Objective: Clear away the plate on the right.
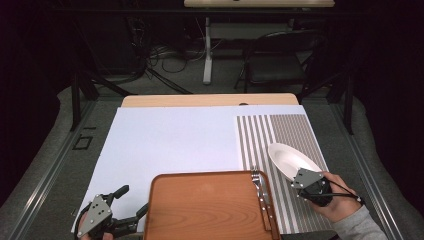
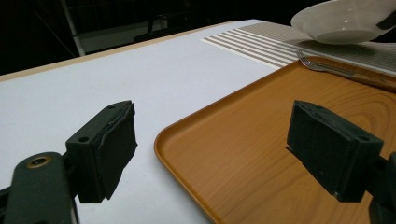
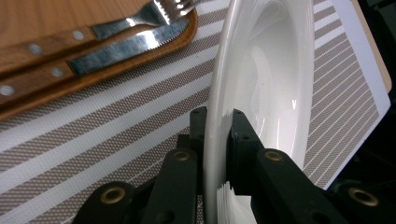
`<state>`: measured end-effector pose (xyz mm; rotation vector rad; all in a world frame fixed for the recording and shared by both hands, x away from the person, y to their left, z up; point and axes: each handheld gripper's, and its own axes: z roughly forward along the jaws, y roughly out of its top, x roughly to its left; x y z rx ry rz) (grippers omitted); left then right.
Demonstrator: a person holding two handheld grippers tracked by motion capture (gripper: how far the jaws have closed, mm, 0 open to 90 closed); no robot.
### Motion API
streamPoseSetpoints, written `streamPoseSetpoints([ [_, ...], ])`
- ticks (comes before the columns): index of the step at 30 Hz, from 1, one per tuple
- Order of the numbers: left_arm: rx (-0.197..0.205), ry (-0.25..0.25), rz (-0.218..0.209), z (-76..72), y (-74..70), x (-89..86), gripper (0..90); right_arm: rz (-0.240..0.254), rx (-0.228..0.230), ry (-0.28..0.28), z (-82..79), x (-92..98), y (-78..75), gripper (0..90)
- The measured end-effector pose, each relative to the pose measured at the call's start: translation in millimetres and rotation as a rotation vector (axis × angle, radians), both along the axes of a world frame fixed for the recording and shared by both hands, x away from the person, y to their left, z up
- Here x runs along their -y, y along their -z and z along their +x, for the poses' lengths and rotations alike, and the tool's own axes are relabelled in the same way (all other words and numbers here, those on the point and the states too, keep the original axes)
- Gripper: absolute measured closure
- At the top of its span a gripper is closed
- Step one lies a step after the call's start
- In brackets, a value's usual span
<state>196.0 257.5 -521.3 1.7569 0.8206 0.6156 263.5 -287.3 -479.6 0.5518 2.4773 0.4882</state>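
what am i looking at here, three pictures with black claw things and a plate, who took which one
A person sits at a table holding a hand-held two-jaw gripper in each hand. The high view is from a fixed camera above the person, looking down. The other two come from cameras riding on each gripper, looking along its black jaws.

On the table lie a striped placemat and a wooden tray, with a fork and knife at the tray's right edge.

The right gripper pinches the rim of a white plate, which is tilted up off the placemat. The left gripper is open with nothing in it, beside the tray.
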Motion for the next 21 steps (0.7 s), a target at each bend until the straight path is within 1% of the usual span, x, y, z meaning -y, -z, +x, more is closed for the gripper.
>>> streamPoseSetpoints([
  [3,0.003,-0.001,-0.002,0.0,0.1,0.0,15.8,0.025,-0.007,-0.009,-1.0,0.1,-6.7,82.6],
  [7,0.004,0.0,-0.006,-0.2,0.2,-0.3,15.8,0.036,-0.01,-0.018,-1.3,0.4,-12.7,82.5],
  [10,0.003,0.0,-0.005,-0.1,0.2,-0.3,15.8,0.054,-0.015,-0.016,-1.8,1.7,-16.4,82.5],
  [21,0.0,0.0,0.001,-0.2,0.1,-0.1,15.8,0.087,-0.061,-0.049,-9.3,8.5,-22.9,82.5],
])
